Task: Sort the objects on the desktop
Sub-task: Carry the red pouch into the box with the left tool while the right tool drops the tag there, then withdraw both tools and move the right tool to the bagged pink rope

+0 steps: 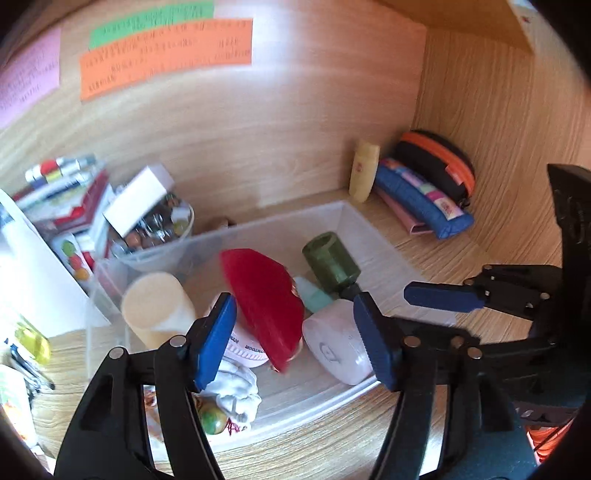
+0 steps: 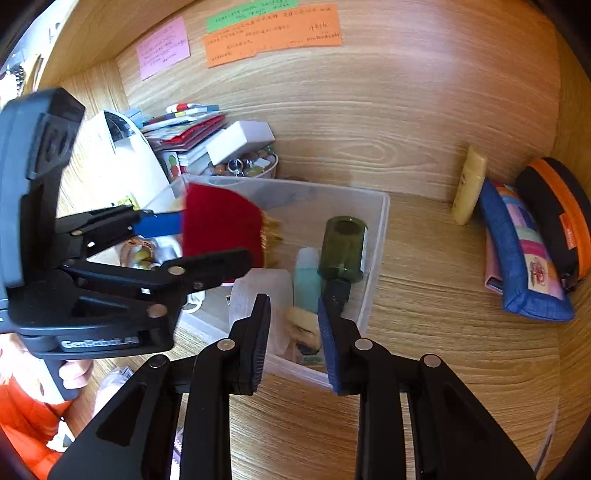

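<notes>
A clear plastic bin (image 1: 343,391) (image 2: 380,236) stands on the wooden desk. It holds a green bottle (image 1: 330,264) (image 2: 343,249), a pale teal item (image 1: 314,297) (image 2: 307,284), a white device (image 1: 338,341), a cream roll (image 1: 157,308) and white cloth (image 1: 238,391). A red fan-shaped object (image 1: 266,306) (image 2: 219,229) hangs over the bin, blurred, between my left gripper's (image 1: 295,339) (image 2: 195,243) open fingers without touching them. My right gripper (image 2: 293,338) (image 1: 443,297) is open and empty at the bin's near edge.
A blue pencil case (image 2: 517,254) (image 1: 421,195), an orange-black pouch (image 2: 557,218) (image 1: 439,162) and a cream tube (image 2: 469,190) (image 1: 364,171) lean in the right corner. A bowl of trinkets (image 1: 159,229) (image 2: 251,166), stacked books (image 2: 184,125) and coloured notes (image 2: 273,33) are behind.
</notes>
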Tool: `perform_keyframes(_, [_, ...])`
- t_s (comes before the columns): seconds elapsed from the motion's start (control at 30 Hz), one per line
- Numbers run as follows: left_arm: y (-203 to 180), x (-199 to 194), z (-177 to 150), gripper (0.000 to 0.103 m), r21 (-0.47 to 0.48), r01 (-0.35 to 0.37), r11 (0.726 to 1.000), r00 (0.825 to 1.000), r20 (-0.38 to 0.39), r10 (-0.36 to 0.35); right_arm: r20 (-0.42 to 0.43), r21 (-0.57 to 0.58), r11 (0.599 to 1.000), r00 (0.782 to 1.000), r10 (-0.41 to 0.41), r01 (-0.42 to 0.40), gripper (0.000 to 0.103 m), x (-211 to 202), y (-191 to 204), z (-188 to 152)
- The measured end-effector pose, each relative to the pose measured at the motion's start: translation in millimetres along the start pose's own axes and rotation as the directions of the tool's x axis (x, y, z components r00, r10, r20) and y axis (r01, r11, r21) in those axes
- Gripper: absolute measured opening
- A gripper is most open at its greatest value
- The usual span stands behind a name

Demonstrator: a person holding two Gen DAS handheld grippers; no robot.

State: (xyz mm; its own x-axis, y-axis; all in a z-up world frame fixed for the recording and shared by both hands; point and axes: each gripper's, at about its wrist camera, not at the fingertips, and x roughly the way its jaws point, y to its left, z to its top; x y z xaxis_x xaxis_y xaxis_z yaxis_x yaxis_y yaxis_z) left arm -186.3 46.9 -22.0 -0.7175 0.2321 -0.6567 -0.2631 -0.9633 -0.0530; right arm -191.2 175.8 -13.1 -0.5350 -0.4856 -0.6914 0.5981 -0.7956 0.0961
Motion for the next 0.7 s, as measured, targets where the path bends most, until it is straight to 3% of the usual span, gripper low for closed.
perform_keyframes(0.1, [0.1, -11.2, 1.1, 0.077, -0.004, 0.001, 1.0, 1.0, 0.026, -0.001, 0.024, -0.01, 1.0, 1.0, -0.013, 0.013, 0.053, -6.7, 4.0, 0.2])
perform_keyframes(0.23, [-1.4, -23.2, 1.1, 0.08, 0.004, -0.019, 1.0, 0.999, 0.044, 0.019, 0.04, -0.017, 1.0, 0.999, -0.024, 0.025, 0.061, -16.3, 9.6, 0.0])
perform_keyframes(0.3, [1.5, -31.0, -0.6, 0.086, -0.002, -0.02, 1.0, 0.998, 0.052, 0.02, 0.042, -0.015, 1.0, 0.999, -0.024, 0.024, 0.069, -21.5, 11.2, -1.8])
perform_keyframes(0.47, [10.7, -50.1, -9.2, 0.09, -0.018, -0.05, 0.999, 0.997, 0.062, 0.051, 0.036, -0.017, 0.999, 0.999, -0.028, 0.028, 0.071, -29.2, 15.1, -8.2])
perform_keyframes(0.7, [28.6, -73.3, -32.9, 0.092, -0.053, -0.116, 0.992, 0.992, 0.039, 0.118, -0.025, -0.042, 0.999, 0.999, 0.025, -0.026, 0.073, -30.4, 29.9, -28.9])
